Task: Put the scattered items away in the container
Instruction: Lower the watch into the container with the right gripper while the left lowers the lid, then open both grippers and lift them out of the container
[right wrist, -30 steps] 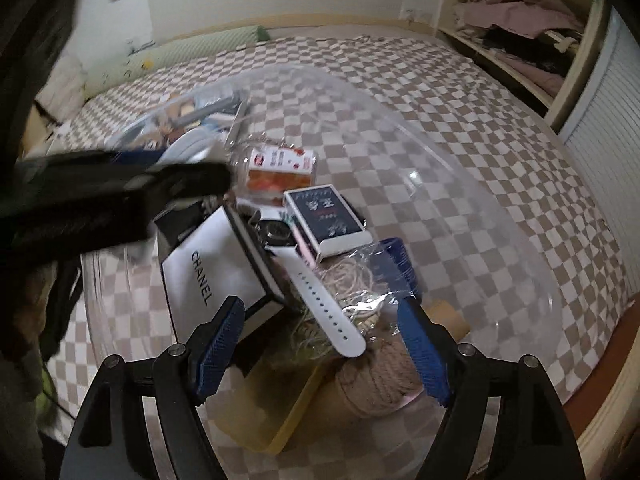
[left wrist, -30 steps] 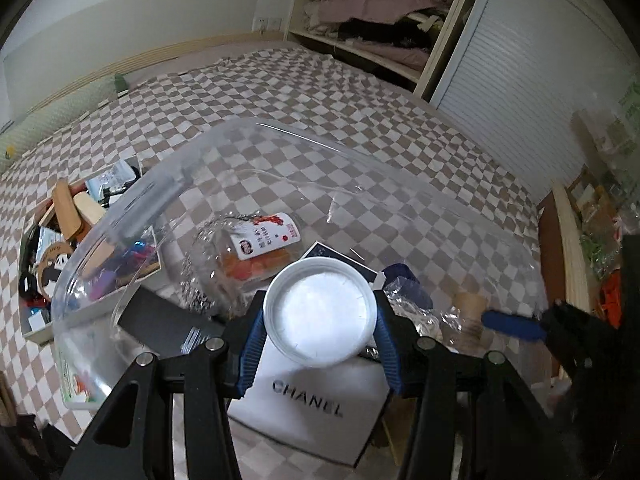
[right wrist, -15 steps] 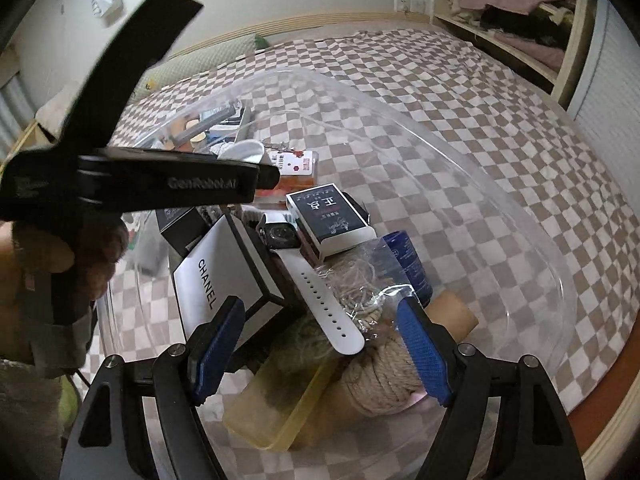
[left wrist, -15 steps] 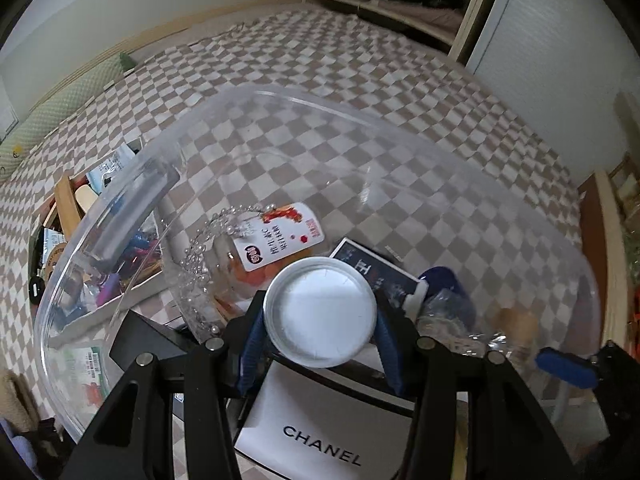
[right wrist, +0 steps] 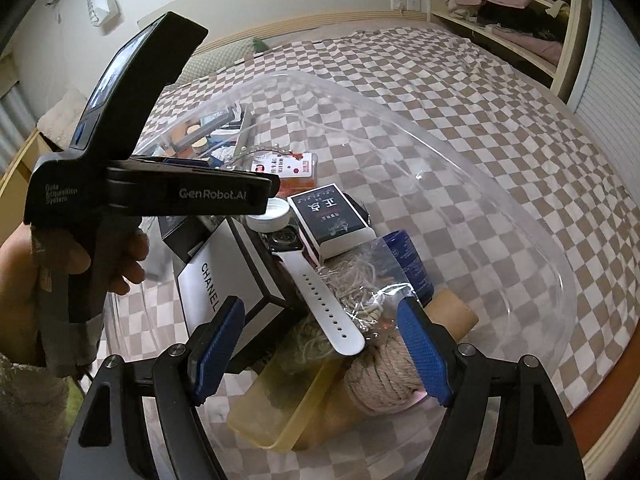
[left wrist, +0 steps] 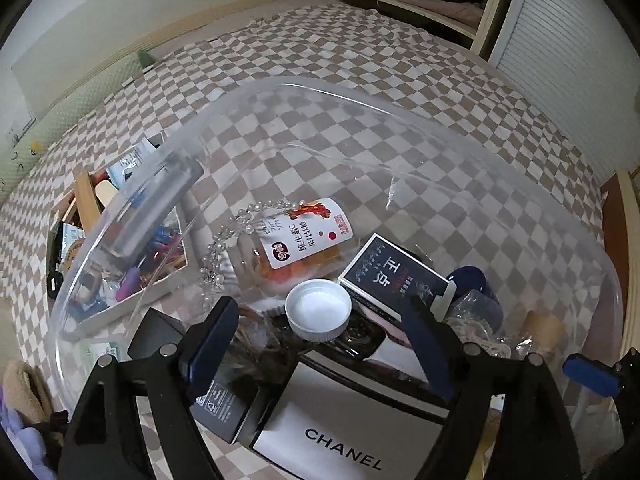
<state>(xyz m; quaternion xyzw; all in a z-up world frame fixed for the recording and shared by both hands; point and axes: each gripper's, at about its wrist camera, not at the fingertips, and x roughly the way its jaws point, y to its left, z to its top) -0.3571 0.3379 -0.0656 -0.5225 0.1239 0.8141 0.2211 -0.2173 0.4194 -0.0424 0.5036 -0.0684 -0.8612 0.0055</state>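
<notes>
Left wrist view: my left claw (left wrist: 318,332) sits at the bottom of the frame, pointing down into a clear plastic container (left wrist: 400,108) that fills the middle of the picture. At far left, outside the container wall, a shallow box of small odds and ends (left wrist: 120,248) rests on the checked bedspread (left wrist: 360,48). Moving right, my jaws are opening, their blue pads apart on either side of a white round lid (left wrist: 318,310); neither pad touches it, and it lies on the pile inside the container. Just above it sits a packet with a white and red label (left wrist: 308,242), then a dark printed box (left wrist: 394,274). Below these lies a white box lettered CHANEL (left wrist: 344,446).

Right wrist view: at left, a hand (right wrist: 60,264) grips the left tool's handle. My right claw (right wrist: 318,350) stands wide and empty at bottom centre, above a white watch strap (right wrist: 324,300) and a coil of rope (right wrist: 380,376) inside the container.
</notes>
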